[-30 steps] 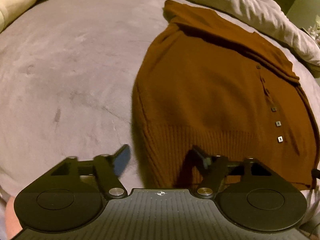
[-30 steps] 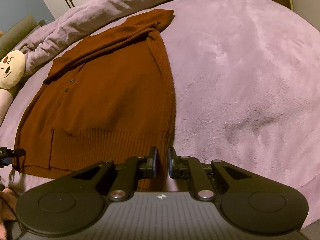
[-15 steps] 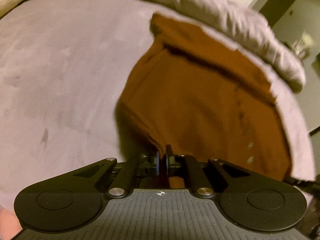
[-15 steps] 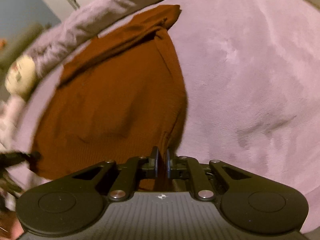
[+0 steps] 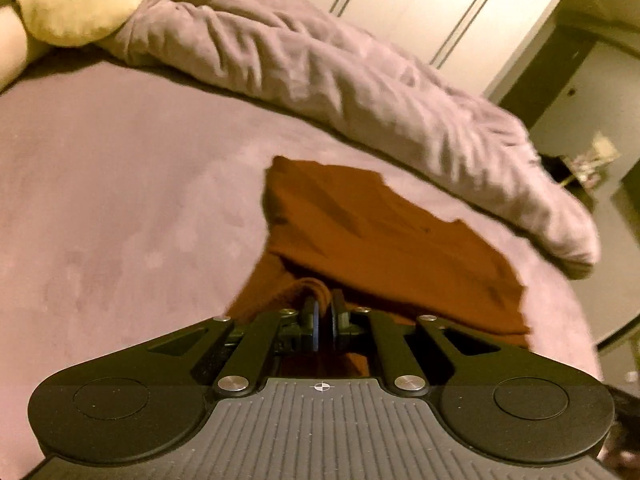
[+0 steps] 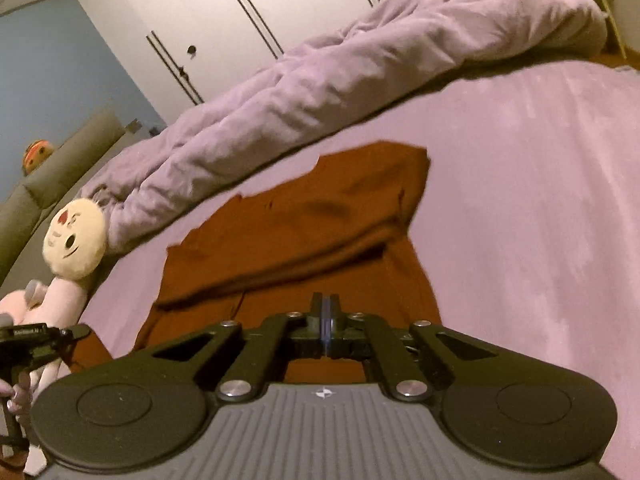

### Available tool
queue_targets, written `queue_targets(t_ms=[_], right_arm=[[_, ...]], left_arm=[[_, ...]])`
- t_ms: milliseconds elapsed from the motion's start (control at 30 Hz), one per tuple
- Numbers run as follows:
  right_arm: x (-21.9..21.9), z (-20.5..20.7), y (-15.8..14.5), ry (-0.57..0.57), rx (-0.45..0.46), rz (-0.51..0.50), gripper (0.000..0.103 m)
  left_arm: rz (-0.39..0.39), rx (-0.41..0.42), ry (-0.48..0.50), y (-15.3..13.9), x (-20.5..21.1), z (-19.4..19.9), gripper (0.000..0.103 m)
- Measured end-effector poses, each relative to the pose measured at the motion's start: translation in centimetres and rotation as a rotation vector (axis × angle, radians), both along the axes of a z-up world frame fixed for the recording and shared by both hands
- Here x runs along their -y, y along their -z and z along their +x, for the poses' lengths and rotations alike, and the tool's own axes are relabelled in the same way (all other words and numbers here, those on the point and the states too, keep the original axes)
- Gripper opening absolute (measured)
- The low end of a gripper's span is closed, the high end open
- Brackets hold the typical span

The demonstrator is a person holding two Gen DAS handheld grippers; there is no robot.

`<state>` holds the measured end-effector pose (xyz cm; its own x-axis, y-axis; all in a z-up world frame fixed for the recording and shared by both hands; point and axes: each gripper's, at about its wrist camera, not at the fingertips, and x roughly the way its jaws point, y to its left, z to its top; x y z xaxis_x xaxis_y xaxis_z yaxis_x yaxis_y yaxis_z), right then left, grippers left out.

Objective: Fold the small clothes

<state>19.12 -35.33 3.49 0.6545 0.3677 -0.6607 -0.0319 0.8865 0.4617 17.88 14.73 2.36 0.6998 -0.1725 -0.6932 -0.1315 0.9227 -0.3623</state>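
Two grippers, left gripper (image 5: pixel 324 316) and right gripper (image 6: pixel 326 320), each pinched shut on the hem of the brown knit sweater (image 5: pixel 384 236) on the bed (image 5: pixel 120 200); soft, limp, likely sags mid-span, so corner holds suit.

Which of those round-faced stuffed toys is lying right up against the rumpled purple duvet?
The cream face toy: it rests against the end of the duvet. The orange toy sits apart, farther back on the grey bolster.
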Motion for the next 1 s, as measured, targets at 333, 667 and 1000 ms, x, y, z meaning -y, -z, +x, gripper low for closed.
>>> queue_targets(t_ms=[333, 667, 1000], right_arm=[[-2.7, -2.3, 1.6, -0.454, 0.017, -0.265, 0.043], [-4.6, -3.2, 3.9, -0.635, -0.043, -0.38, 0.043], [-3.4, -2.3, 0.6, -0.398, 0.174, -0.408, 0.005]], left_arm=[[0.095, -0.058, 0.08, 3.3, 0.8, -1.0, 0.008], [0.059, -0.097, 0.041, 4.1, -0.3, -4.4, 0.008], [0.082, -0.004, 0.025, 0.8, 0.2, -2.9, 0.007]])
